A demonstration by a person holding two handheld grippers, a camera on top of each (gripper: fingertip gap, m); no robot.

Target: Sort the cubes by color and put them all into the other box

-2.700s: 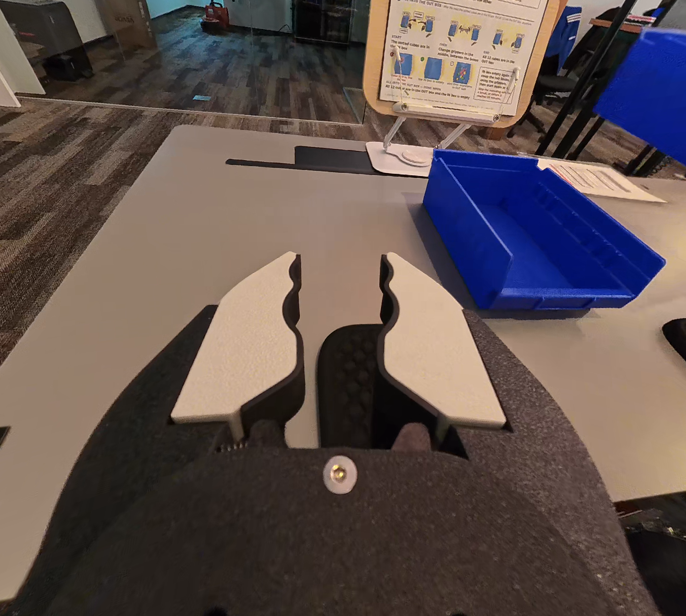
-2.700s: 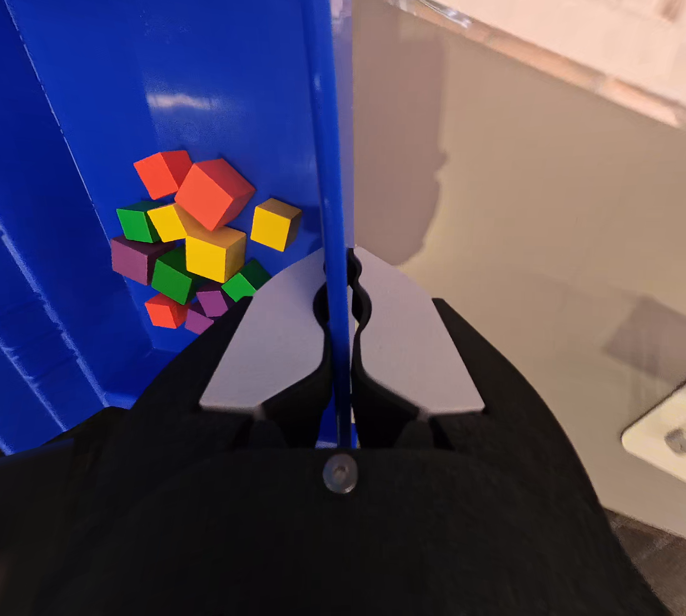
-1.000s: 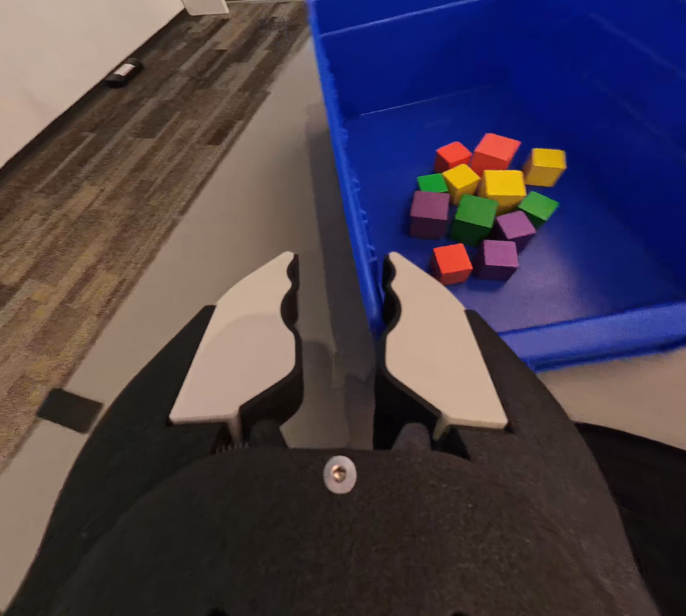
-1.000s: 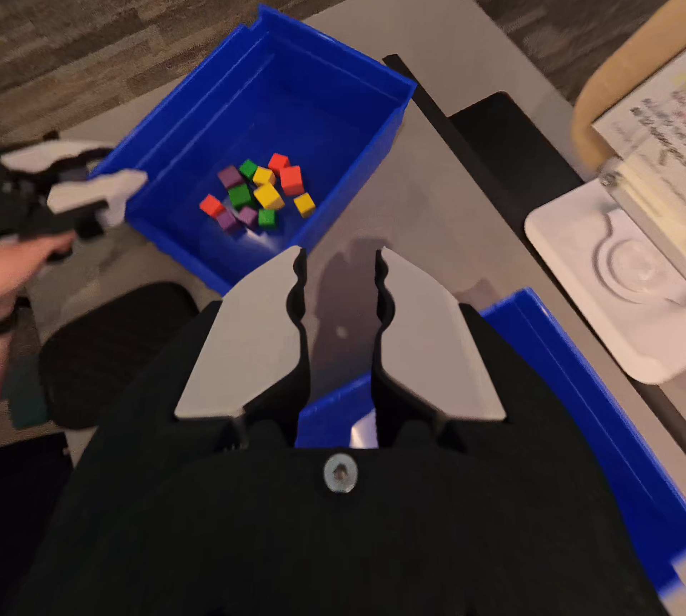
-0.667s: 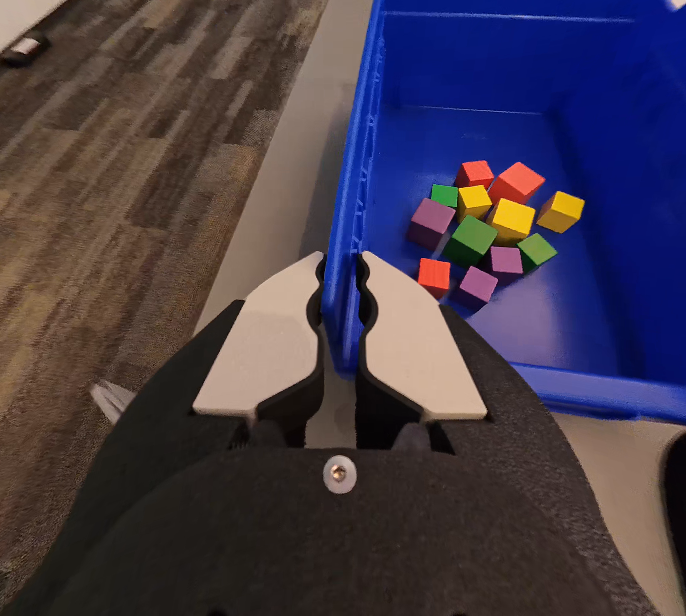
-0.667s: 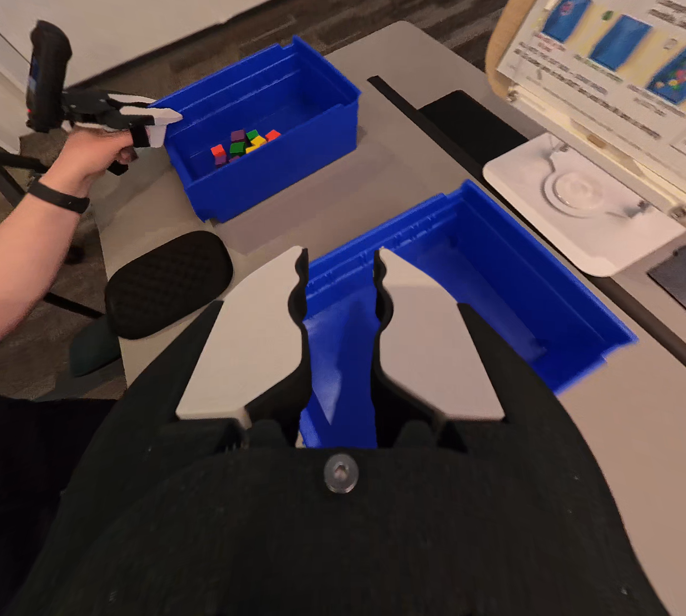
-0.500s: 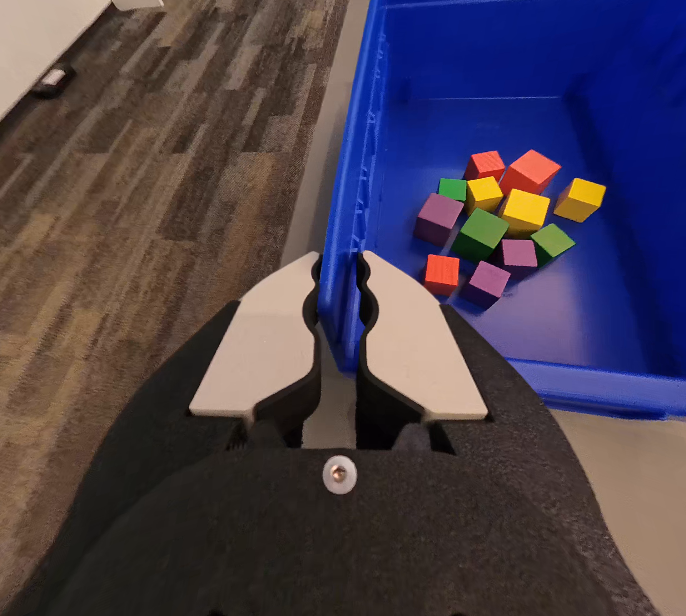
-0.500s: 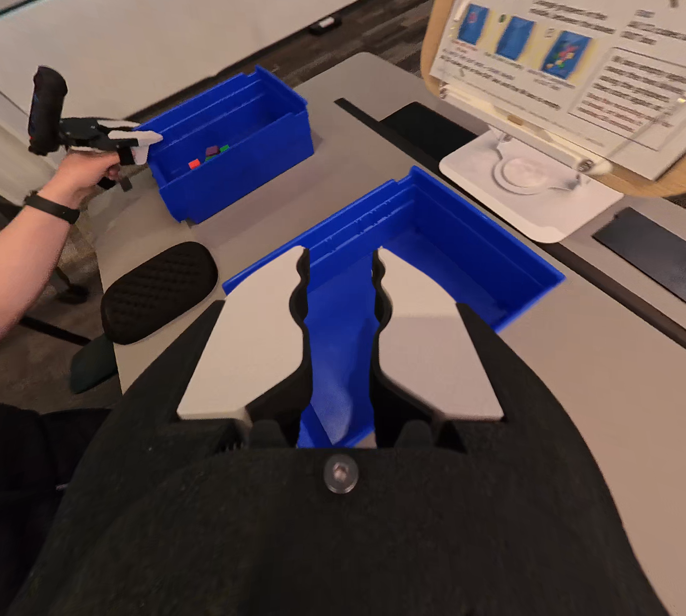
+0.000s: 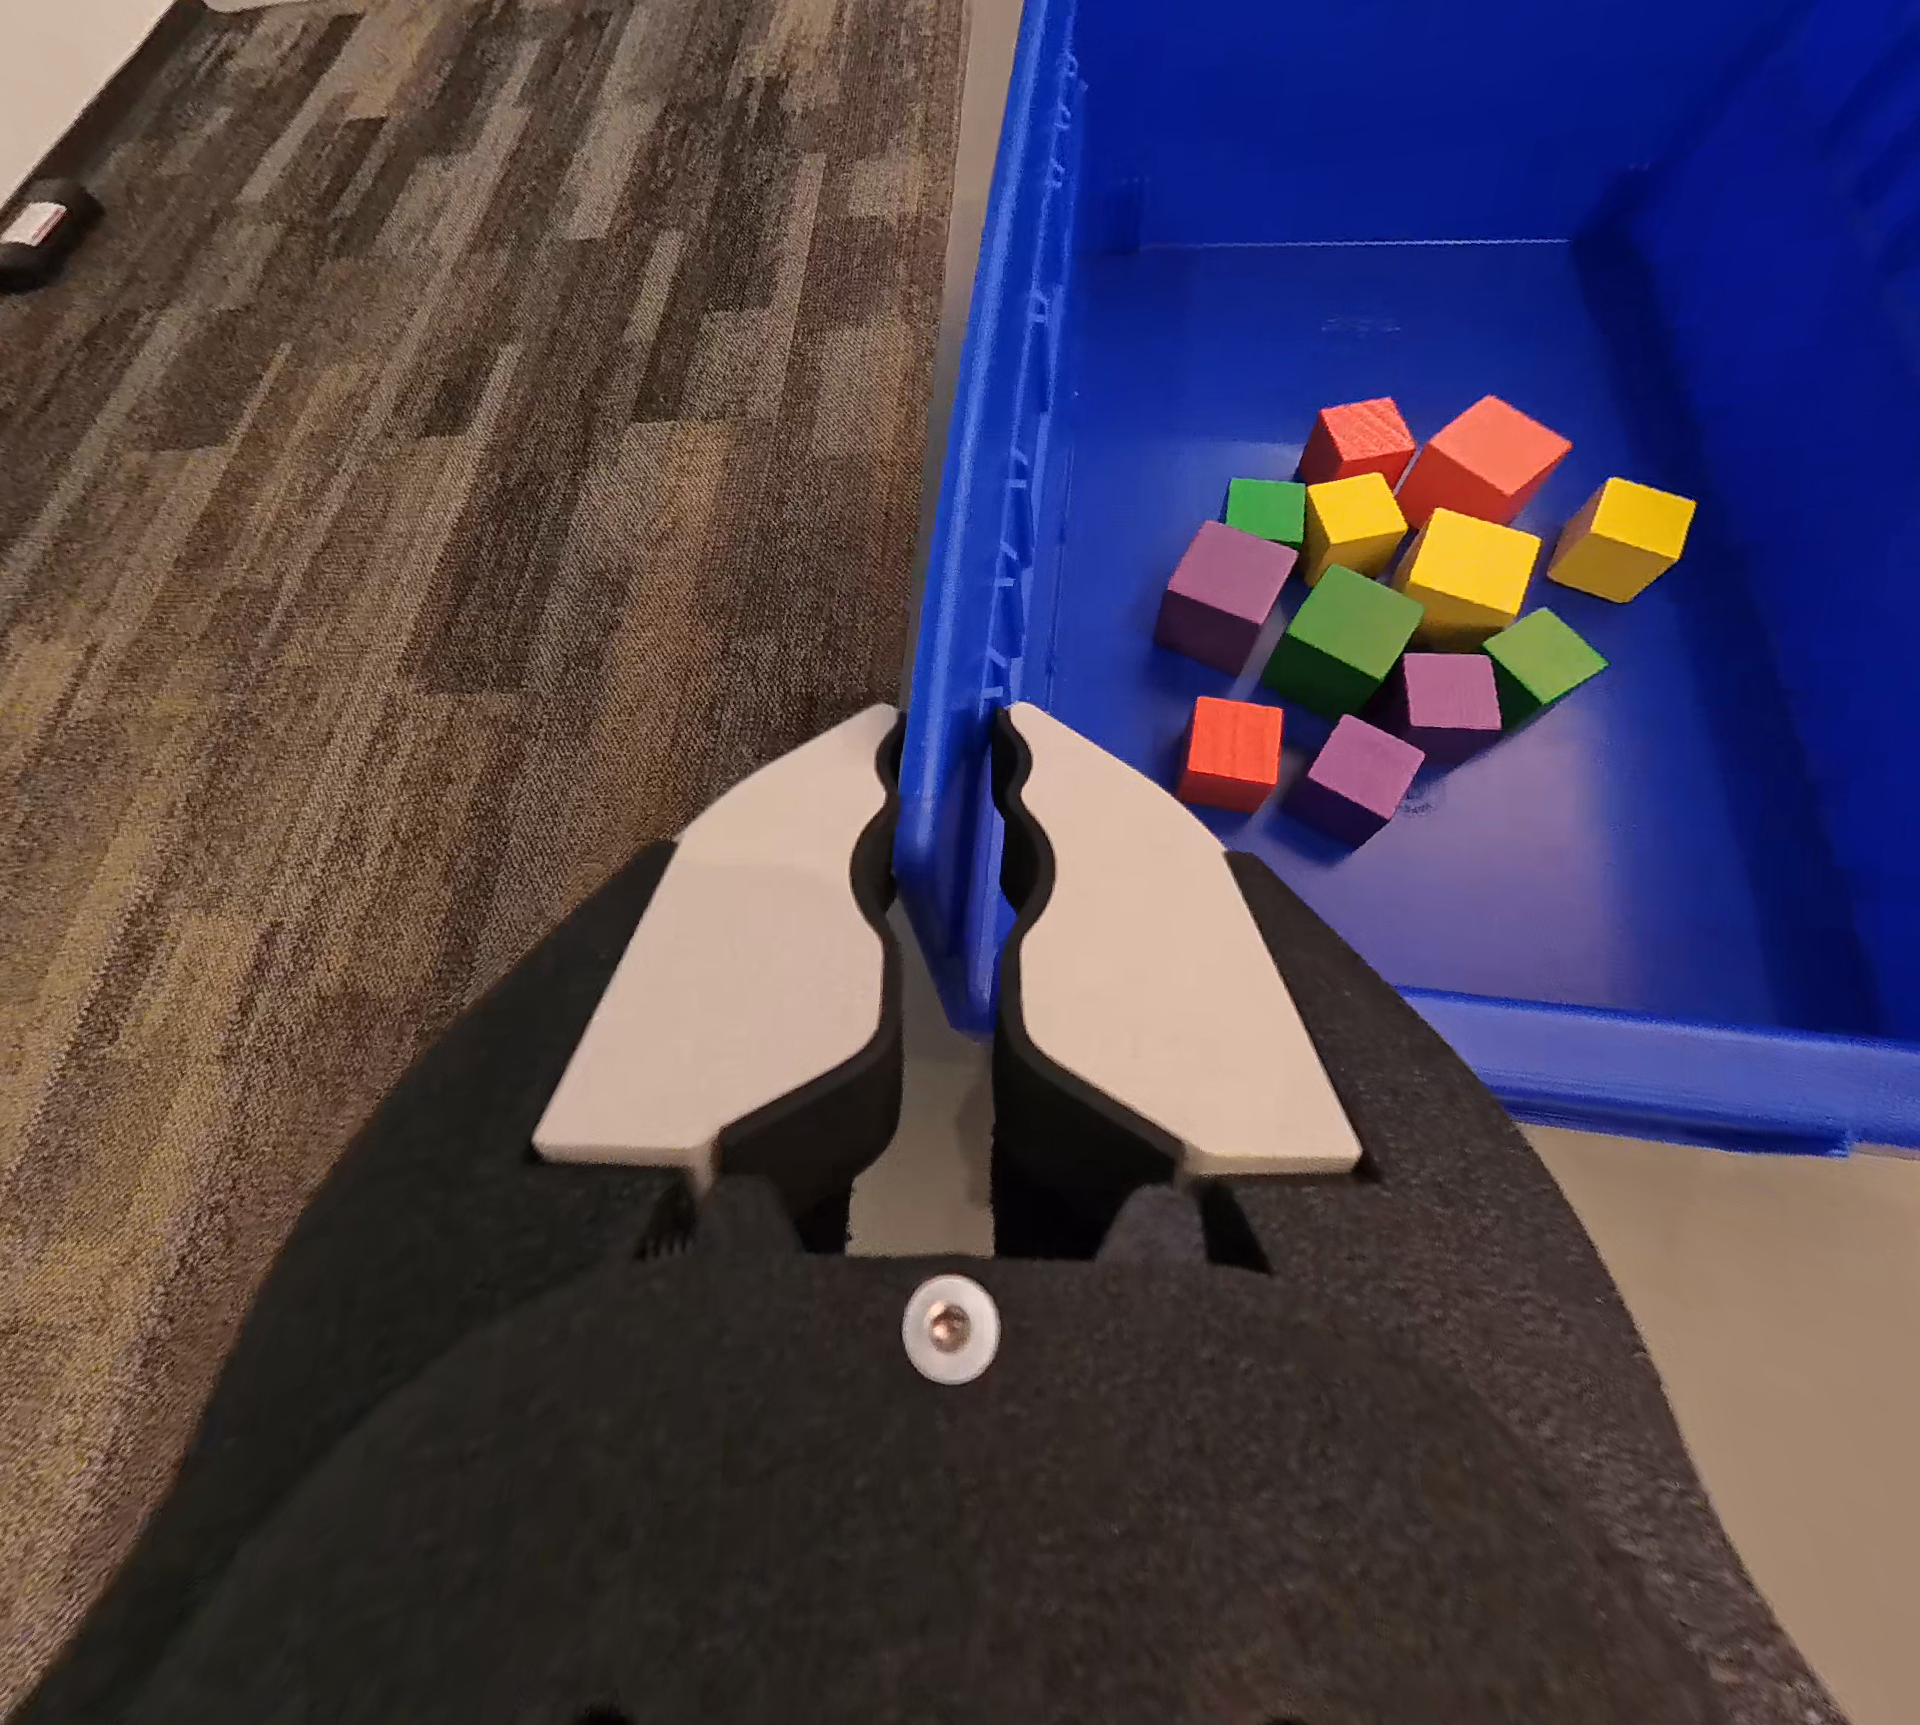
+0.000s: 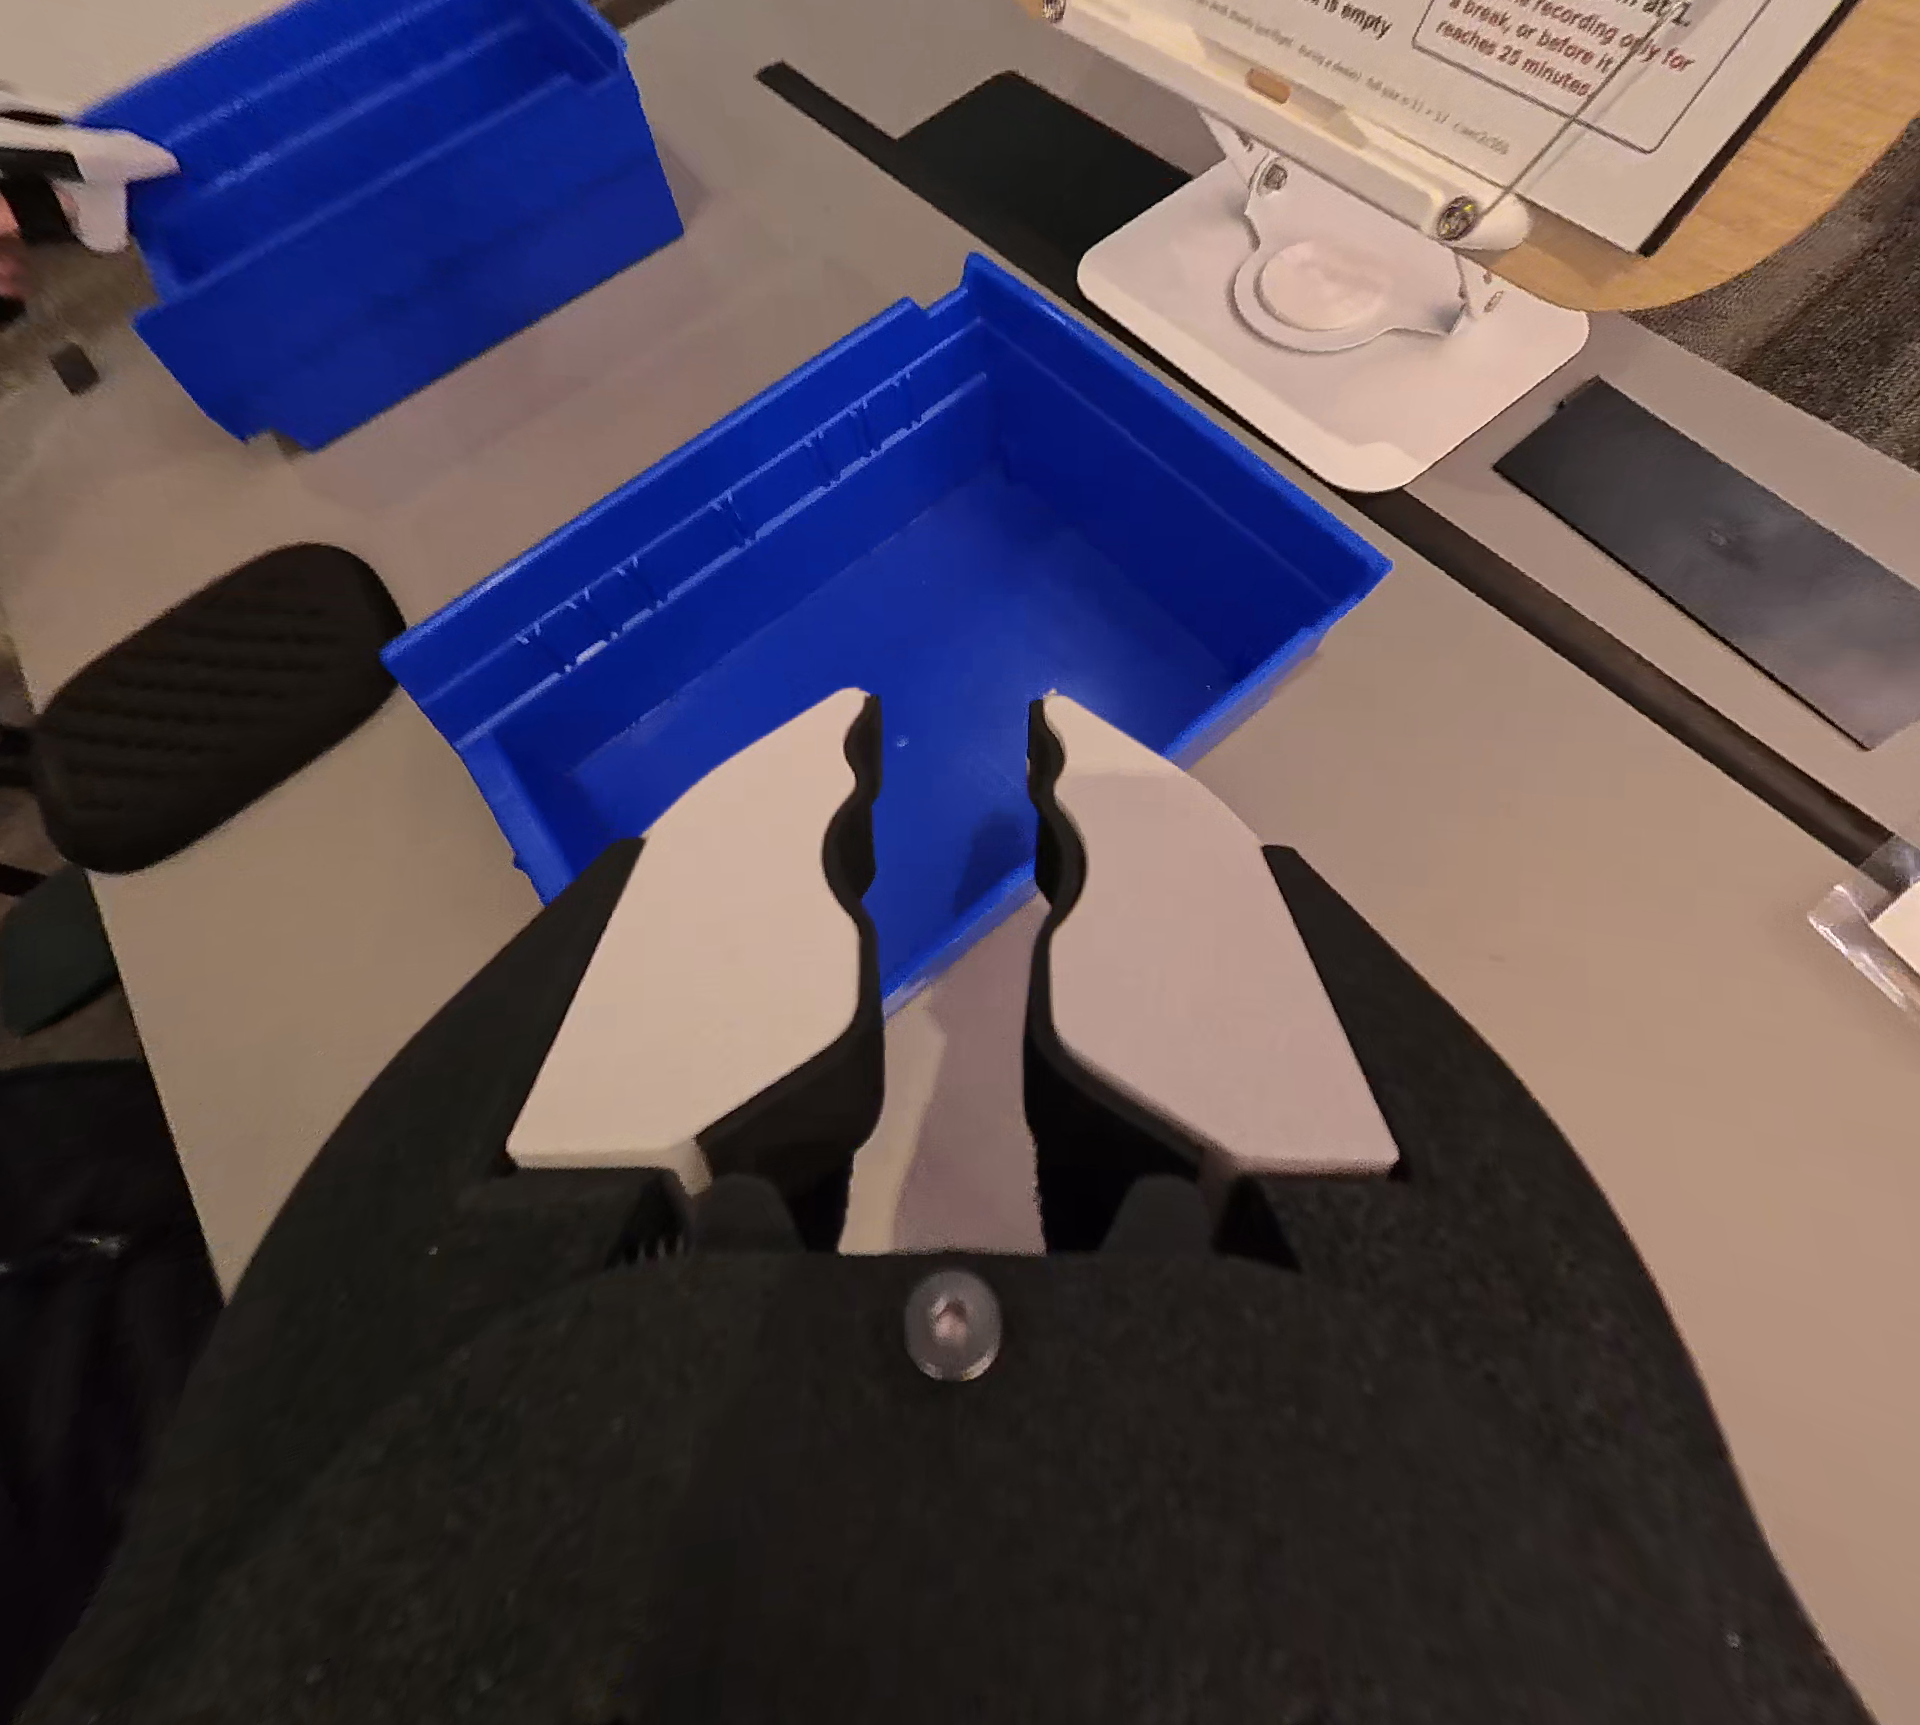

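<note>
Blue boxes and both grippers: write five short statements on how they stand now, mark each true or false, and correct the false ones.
1. The left gripper is clamped on a side wall of the box with the cubes. True.
2. The right gripper holds a cube. False: it is open and holds nothing.
3. The empty box has no cubes in it. True.
4. All the cubes are red. False: red, yellow, green and purple ones lie mixed together.
5. The cubes are already sorted by colour. False: they lie in one jumbled cluster.

Office: carpet-tile floor (image 9: pixel 416 428), grey desk (image 10: pixel 1455 896), chair armrest (image 10: pixel 208 699).
</note>
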